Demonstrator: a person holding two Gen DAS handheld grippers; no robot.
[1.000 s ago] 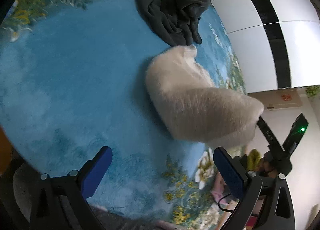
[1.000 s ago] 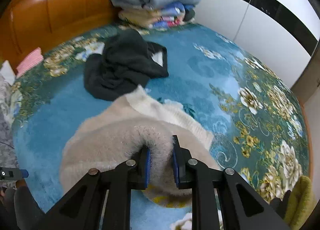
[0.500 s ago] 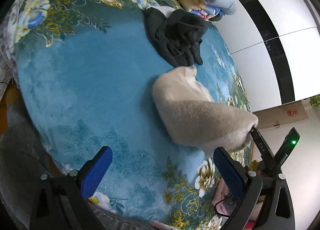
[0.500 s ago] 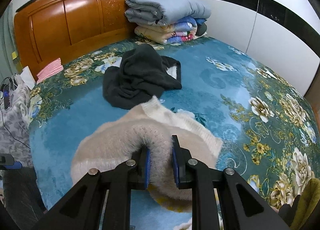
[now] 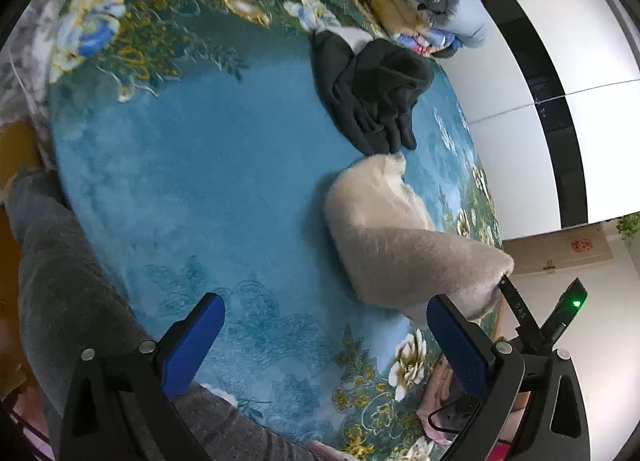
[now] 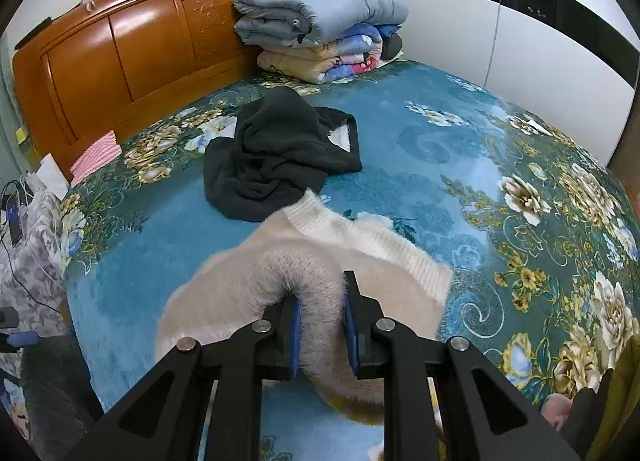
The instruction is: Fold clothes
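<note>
A fluffy cream sweater (image 5: 392, 237) lies on the blue floral bed cover (image 5: 192, 189), one end lifted off the bed. My right gripper (image 6: 320, 323) is shut on that lifted end of the sweater (image 6: 280, 273); its ribbed white hem shows on the right. My left gripper (image 5: 324, 345) is open and empty, hovering above the bed's near edge, left of the sweater. The right gripper also shows in the left wrist view (image 5: 516, 309), at the sweater's lifted end.
A crumpled dark garment (image 6: 276, 153) lies just beyond the sweater. Folded quilts (image 6: 320, 29) are stacked at the wooden headboard (image 6: 120, 53). A white and black wardrobe (image 6: 520, 29) stands on the right. A grey-sleeved arm (image 5: 60, 281) is at the left.
Both grippers have pulled back and up from the bed, so more of the bed and headboard shows. The right gripper keeps its hold on the sweater, lifting its end higher.
</note>
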